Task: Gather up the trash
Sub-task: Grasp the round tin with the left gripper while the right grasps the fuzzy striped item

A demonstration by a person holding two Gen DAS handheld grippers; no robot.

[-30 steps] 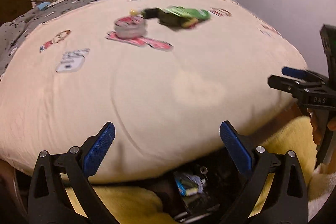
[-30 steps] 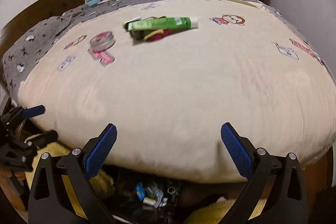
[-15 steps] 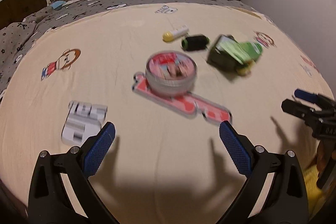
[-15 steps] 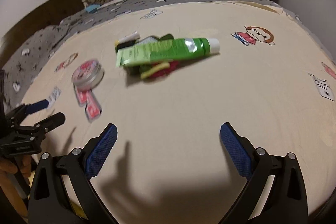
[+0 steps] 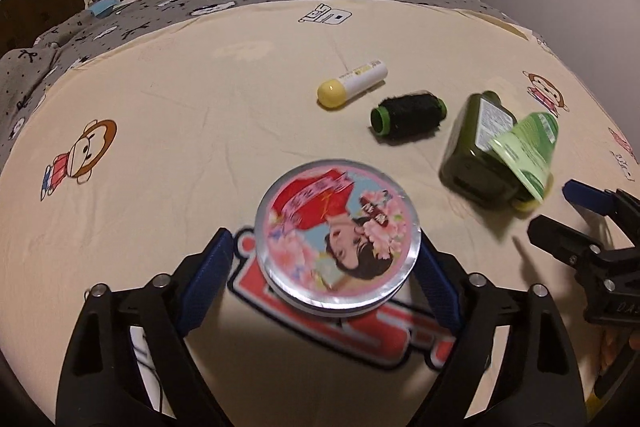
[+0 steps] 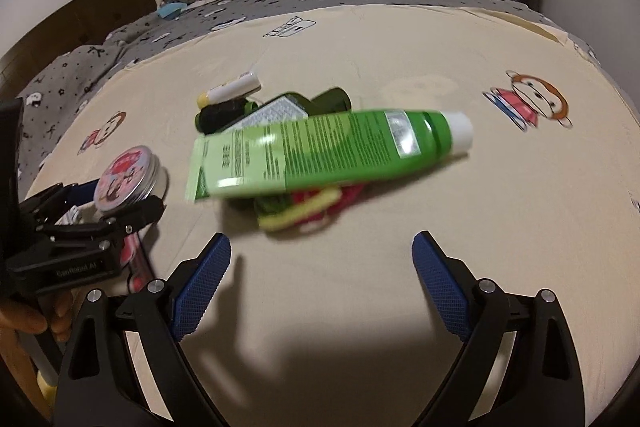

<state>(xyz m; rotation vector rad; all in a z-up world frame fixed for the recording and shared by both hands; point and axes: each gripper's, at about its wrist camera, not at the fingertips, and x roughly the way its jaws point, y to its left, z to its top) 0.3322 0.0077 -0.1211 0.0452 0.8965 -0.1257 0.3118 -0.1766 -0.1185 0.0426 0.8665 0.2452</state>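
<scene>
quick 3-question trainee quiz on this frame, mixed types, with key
1. True or false: the round tin sits between the fingers of the left gripper.
2. What lies directly on top of the dark green bottle? A) the green tube B) the black spool C) the yellow-capped stick
3. Fill in: the right gripper has ____ between its fingers.

Key
1. True; the fingers are closing around it, and contact is not clearly visible.
2. A
3. Nothing; the tube is ahead of the fingers.
</scene>
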